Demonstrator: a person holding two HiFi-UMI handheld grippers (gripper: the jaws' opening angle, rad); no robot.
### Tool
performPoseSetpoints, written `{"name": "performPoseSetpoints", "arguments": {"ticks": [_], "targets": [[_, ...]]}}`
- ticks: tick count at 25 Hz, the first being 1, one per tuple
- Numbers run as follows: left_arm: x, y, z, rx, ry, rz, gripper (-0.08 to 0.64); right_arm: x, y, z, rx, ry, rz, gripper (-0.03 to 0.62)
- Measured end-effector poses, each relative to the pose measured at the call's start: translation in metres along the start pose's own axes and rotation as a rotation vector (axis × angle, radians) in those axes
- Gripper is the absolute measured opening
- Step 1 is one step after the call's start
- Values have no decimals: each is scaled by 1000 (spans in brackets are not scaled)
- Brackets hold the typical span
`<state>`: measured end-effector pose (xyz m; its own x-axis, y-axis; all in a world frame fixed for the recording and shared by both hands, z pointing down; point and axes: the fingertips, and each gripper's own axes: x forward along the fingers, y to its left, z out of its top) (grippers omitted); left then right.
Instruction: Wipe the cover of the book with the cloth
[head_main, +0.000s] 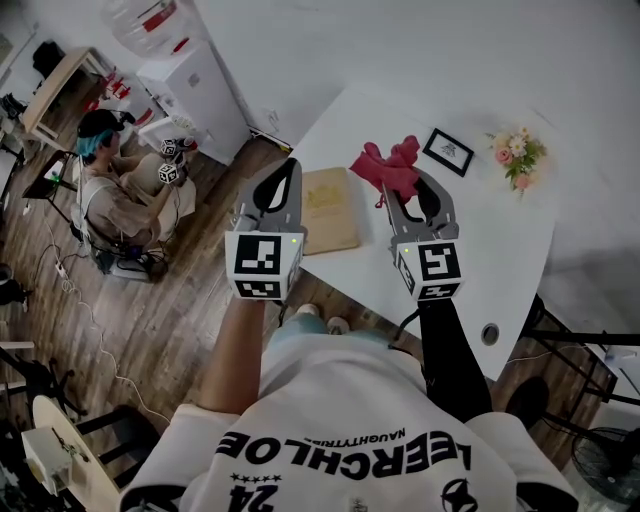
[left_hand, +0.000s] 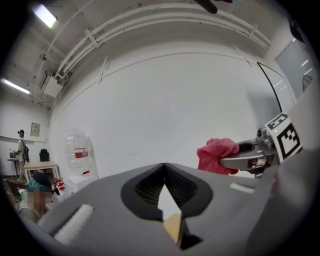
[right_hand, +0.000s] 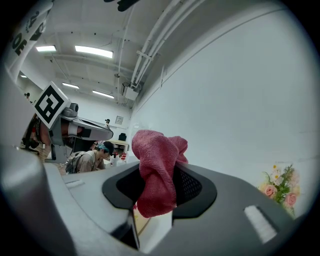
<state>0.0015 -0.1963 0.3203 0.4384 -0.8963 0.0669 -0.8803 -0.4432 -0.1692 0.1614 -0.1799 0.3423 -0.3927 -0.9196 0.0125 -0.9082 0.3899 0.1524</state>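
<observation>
Clamping the cloth (right_hand: 156, 172), my right tongs (head_main: 405, 192) are closed on a bunched fold of the pink fabric. Most of it spills out past the tips in a loose wad, which I judge gives me a soft pad to press down rather than bare plastic. My left tongs (left_hand: 163, 167) are closed with the tips meeting and nothing between them, and they sit left of centre in the head view, over the near left edge of the book (head_main: 330, 208). I take it they are parked there to steady the book if it slides. The tan book lies flat, cover up, on the white bench (head_main: 480, 250) between the two tongs. The cloth shows just beyond the book's upper right corner, and I cannot tell from any view whether it touches the cover. Both tongs' cameras look out at the wall rather than down, so I judge that I hold them level and somewhat lifted, with the wipe not yet begun. Further right on the bench stand a small framed picture (head_main: 447, 151) and a posy of flowers (head_main: 517, 155), well clear of the book. At the upper left a seated person (head_main: 115, 190) is on the wooden floor.
</observation>
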Motion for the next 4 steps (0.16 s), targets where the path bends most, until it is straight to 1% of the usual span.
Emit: {"name": "performPoseSetpoints", "arguments": {"ticks": [4], "targets": [[-3, 2, -2, 0, -3, -1, 55, 1, 5, 0, -2, 1, 1, 147]]}}
